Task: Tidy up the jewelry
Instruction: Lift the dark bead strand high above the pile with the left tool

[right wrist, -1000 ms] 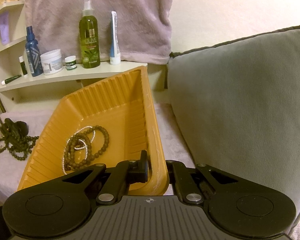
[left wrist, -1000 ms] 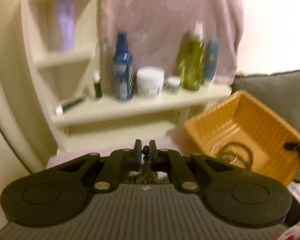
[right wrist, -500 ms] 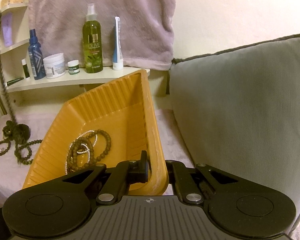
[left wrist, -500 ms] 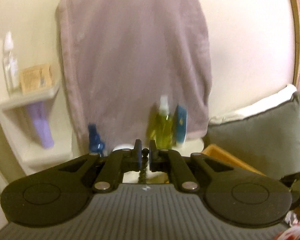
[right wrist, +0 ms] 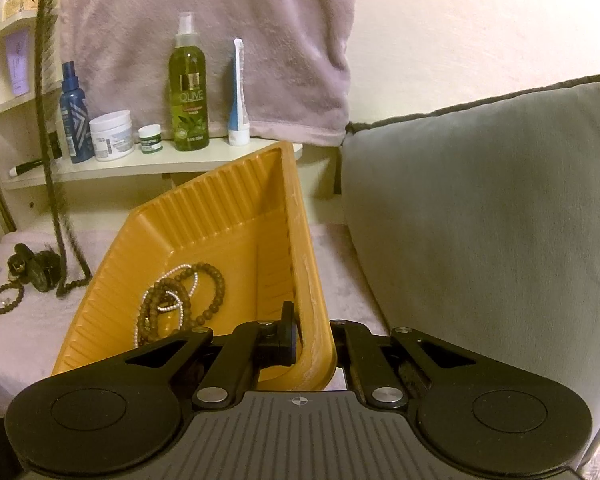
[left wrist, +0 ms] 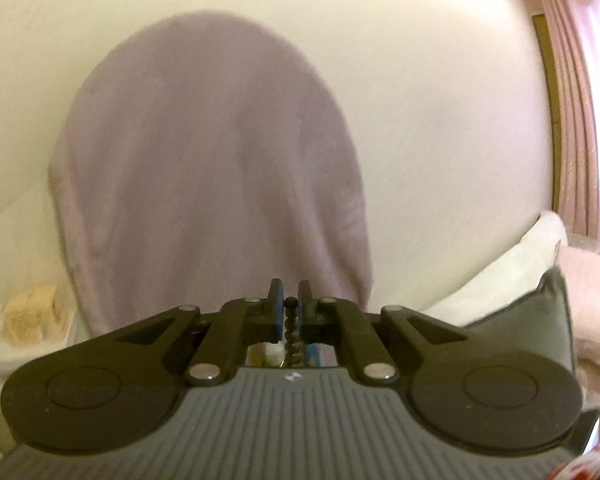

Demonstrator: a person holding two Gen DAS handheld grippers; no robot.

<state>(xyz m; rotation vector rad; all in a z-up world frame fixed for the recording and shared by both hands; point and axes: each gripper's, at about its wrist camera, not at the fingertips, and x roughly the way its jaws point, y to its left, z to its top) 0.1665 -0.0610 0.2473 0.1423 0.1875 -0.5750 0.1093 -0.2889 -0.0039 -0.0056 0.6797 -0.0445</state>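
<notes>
My left gripper [left wrist: 290, 312] is shut on a dark bead necklace [left wrist: 291, 326], held high facing the hanging towel. In the right wrist view that necklace [right wrist: 46, 120] hangs as a long strand from the top left, and its low end dangles just left of the orange tray [right wrist: 204, 216]. My right gripper [right wrist: 314, 340] is shut on the tray's near right rim and holds the tray tilted. Brown bead bracelets and a pearl strand [right wrist: 180, 292] lie in the tray. A small dark bead bracelet [right wrist: 6, 298] and a dark clump of pieces [right wrist: 36, 266] lie on the pink cover.
A cream shelf [right wrist: 152, 166] behind the tray carries a blue spray bottle [right wrist: 74, 120], a white jar [right wrist: 111, 135], a green olive bottle [right wrist: 189, 92] and a tube [right wrist: 238, 96]. A mauve towel [right wrist: 220, 20] hangs above. A grey cushion [right wrist: 480, 208] stands right of the tray.
My left gripper has risen with the bead necklace, drawing it off the cover into a long hanging strand that swung toward the tray. The right gripper and the tray have stayed put.
</notes>
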